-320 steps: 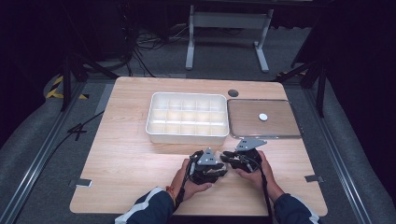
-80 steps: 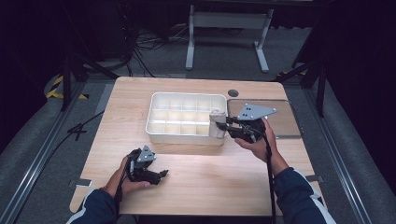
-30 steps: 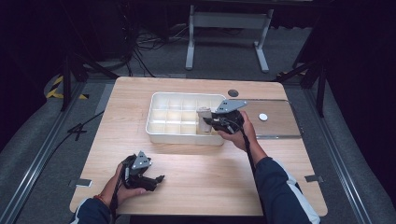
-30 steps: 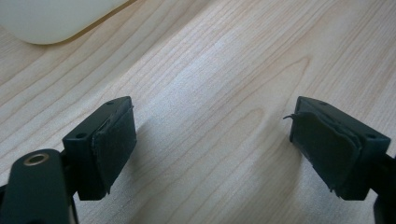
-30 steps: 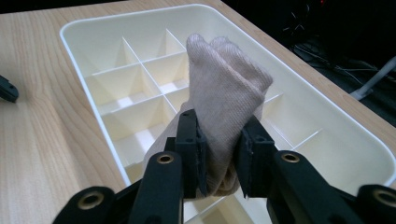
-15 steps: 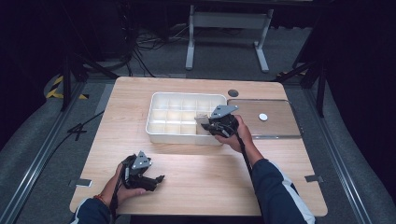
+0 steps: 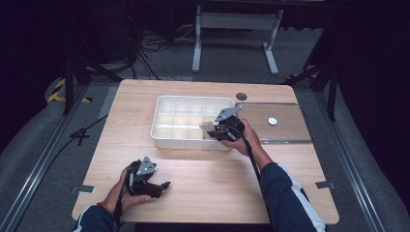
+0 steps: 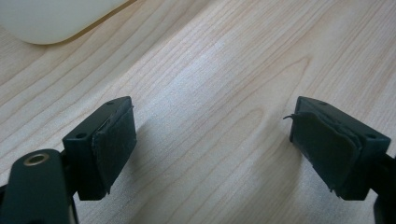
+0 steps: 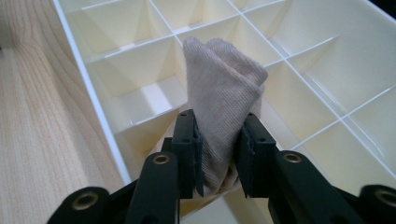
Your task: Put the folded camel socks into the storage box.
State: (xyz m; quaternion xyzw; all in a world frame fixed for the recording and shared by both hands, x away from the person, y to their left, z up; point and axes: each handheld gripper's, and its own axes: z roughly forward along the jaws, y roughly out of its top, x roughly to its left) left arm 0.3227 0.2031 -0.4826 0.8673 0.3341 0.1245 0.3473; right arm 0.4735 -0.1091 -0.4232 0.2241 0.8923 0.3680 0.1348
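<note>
The table (image 7: 212, 183) lies under both my grippers, and ahead of my right one sits the white divided tray (image 7: 167, 137), with its clear lid (image 7: 285, 130) off to that gripper's right. As I judge it, the job is well along: the cloth is picked up, folded and carried to the tray, and what is left is to push it down into a compartment and let go.

My right gripper (image 9: 218, 154) is closed narrowly on a folded beige cloth (image 9: 224, 88), which stands up between the pads, over a compartment by the tray's near wall. My left gripper (image 8: 212, 140) rests low on the table near me, jaws wide apart with bare wood between them.

The high view places both hands and the lid, but the cloth there is a small pale patch (image 7: 207, 127). My right gripper view gives the grip itself and the dividers below. My left gripper view adds a corner of the tray (image 8: 56, 18) far ahead.
</note>
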